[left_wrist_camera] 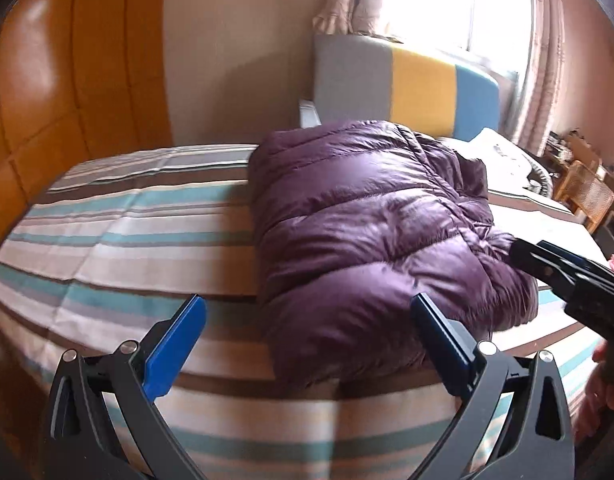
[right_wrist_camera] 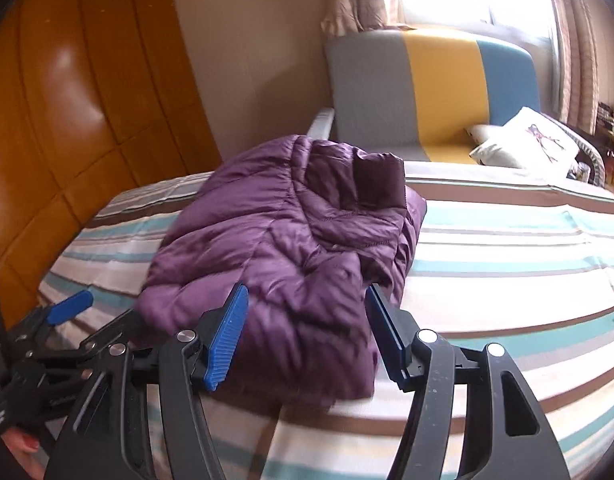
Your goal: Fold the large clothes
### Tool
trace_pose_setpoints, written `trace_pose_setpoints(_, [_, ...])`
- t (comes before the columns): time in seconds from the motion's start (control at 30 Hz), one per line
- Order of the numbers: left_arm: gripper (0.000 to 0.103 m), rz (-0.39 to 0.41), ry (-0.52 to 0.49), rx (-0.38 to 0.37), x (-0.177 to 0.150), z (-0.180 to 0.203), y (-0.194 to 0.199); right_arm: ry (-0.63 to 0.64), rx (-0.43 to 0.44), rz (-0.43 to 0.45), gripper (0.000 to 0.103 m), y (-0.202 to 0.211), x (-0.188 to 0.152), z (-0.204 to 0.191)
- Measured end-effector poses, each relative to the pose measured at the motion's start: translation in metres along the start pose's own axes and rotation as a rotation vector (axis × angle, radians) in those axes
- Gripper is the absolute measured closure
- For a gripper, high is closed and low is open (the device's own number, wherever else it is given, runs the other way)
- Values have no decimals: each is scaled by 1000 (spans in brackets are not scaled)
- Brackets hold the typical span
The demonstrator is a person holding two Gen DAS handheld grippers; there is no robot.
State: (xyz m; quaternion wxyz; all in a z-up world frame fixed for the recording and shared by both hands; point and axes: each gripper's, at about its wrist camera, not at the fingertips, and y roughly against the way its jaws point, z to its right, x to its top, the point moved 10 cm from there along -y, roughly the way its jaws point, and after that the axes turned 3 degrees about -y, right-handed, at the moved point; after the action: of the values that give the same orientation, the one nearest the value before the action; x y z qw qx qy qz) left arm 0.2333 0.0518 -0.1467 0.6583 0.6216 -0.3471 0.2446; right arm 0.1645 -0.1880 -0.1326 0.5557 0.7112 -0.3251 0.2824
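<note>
Purple puffer jacket (left_wrist_camera: 371,232) lies bundled on the striped bed (left_wrist_camera: 119,220), just ahead of our left tongs (left_wrist_camera: 307,320) & right tongs (right_wrist_camera: 305,312), both spread apart, empty. Next, we'd pinch thick hem evenly w/ both.

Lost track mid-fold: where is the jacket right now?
The jacket lies bundled on the striped bed, just ahead of both open grippers, left and right, with the headboard beyond it.
</note>
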Motion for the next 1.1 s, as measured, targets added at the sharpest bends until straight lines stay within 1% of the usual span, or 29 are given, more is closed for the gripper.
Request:
trace_pose_setpoints(0.03, [2, 0, 3, 17, -3, -2, 5, 0, 2, 7, 34, 6, -2, 0])
trace_pose_setpoints(0.1, [2, 13, 7, 56, -8, -6, 18, -7, -5, 25, 26, 20, -10, 3])
trace_pose_setpoints(0.17, [2, 27, 8, 79, -12, -9, 28, -10, -14, 36, 26, 31, -17, 9])
trace_pose_setpoints(0.2, [2, 37, 8, 91, -14, -10, 33, -15, -28, 36, 24, 35, -20, 12])
trace_pose_setpoints(0.23, [2, 44, 9, 98, -15, -10, 38, -22, -31, 36, 17, 38, -22, 14])
trace_pose_setpoints(0.3, [2, 65, 14, 100, -19, -8, 50, -36, -30, 45, 10, 46, -28, 16])
trace_pose_setpoints(0.37, [2, 75, 19, 103, -22, -7, 59, -33, -43, 57, 9, 52, -32, 16])
trace_pose_setpoints(0.53, [2, 70, 21, 108, -30, -5, 72, -15, -65, 76, 6, 61, -43, 10])
trace_pose_setpoints(0.6, [2, 74, 25, 106, -31, -6, 76, 5, -71, 71, 6, 61, -47, 6])
trace_pose_setpoints(0.77, [2, 83, 13, 107, -33, -4, 80, 14, -85, 67, 6, 61, -53, 3])
trace_pose_setpoints(0.9, [2, 80, 10, 101, -34, -3, 80, -4, -80, 65, 6, 62, -53, 6])
trace_pose_setpoints(1.1, [2, 85, 10, 100, -34, -2, 82, 3, -76, 60, 6, 62, -54, 4])
